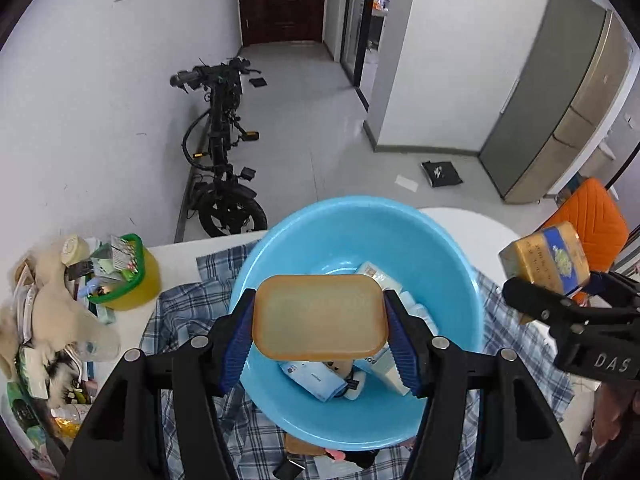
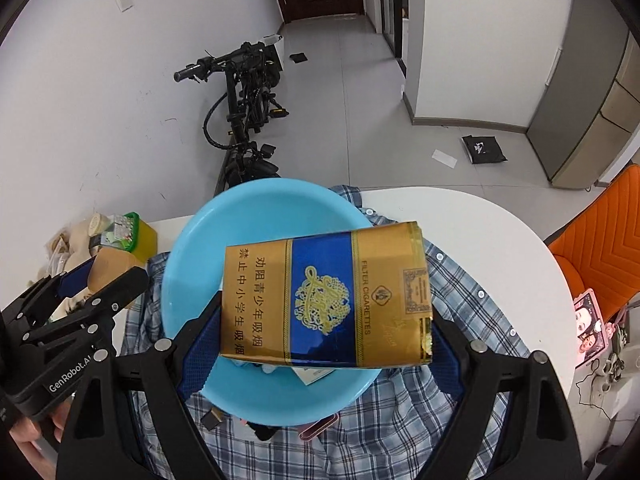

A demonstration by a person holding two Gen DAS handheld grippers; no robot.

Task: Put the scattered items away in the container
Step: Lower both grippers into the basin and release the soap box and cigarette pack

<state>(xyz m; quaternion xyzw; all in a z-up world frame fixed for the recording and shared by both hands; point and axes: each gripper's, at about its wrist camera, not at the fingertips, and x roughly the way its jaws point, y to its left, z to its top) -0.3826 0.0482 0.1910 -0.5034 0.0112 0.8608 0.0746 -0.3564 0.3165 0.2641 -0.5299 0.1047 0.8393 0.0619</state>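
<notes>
Several items already in blue basin [image 1: 276, 248]; left hand-held gripper [image 1: 320, 316] clamps tan tray [image 1: 320, 316], right hand-held gripper [image 2: 326, 300] clamps cigarette carton [image 2: 326, 300], both above it, unreleased.

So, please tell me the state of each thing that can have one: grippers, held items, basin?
left gripper: shut on tan box
tan box: held above basin
right gripper: shut on cigarette carton
cigarette carton: held above basin
blue basin: upright, partly filled
door: closed

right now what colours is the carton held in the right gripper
Gold with a broad blue band and a gold crest, on the rectangular cigarette carton. Clearest in the right wrist view.
</notes>
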